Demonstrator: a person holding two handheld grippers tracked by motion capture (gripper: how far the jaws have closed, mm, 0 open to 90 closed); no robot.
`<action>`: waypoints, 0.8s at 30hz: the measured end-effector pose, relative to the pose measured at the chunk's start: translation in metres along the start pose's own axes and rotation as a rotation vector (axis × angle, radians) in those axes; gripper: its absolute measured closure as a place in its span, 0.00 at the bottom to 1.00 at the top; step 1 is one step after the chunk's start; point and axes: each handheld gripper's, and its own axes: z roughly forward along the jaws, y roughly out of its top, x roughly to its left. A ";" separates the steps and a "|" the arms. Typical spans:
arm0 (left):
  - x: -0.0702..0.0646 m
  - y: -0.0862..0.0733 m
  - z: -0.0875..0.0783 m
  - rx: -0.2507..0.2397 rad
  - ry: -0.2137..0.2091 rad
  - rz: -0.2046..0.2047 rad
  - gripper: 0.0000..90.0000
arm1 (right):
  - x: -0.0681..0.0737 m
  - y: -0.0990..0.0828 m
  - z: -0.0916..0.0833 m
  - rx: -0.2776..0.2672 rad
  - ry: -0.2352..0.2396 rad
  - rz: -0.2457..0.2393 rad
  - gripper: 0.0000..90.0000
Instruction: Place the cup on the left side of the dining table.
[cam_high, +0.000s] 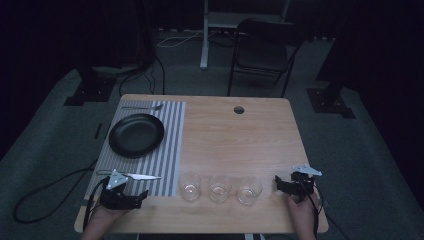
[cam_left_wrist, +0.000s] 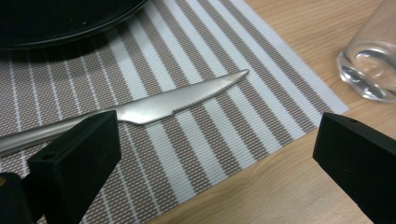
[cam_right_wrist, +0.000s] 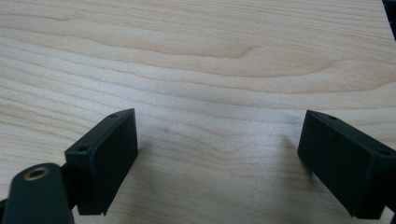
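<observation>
A striped placemat covers the table's left part and carries a black plate. A fork lies at the mat's far edge and a knife along its near edge. My left gripper rests open at the front left, just before the knife, with nothing between its jaws. Three clear glasses stand in a row near the front edge. My right gripper sits open at the front right, beside the right glass, above bare wood.
The wooden table has a round cable hole near its far edge. A folding chair and stand legs are on the floor beyond. Cables trail off the table's left side.
</observation>
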 end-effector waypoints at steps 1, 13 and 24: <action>-0.001 0.001 0.000 -0.001 -0.011 0.007 0.02 | 0.000 0.000 0.000 0.000 0.000 0.000 0.13; -0.017 0.012 -0.002 -0.025 -0.077 0.065 0.02 | 0.000 0.000 0.000 0.000 0.000 0.000 0.13; -0.030 0.025 0.000 -0.033 -0.125 0.115 0.02 | 0.000 0.000 0.000 0.000 0.000 0.000 0.13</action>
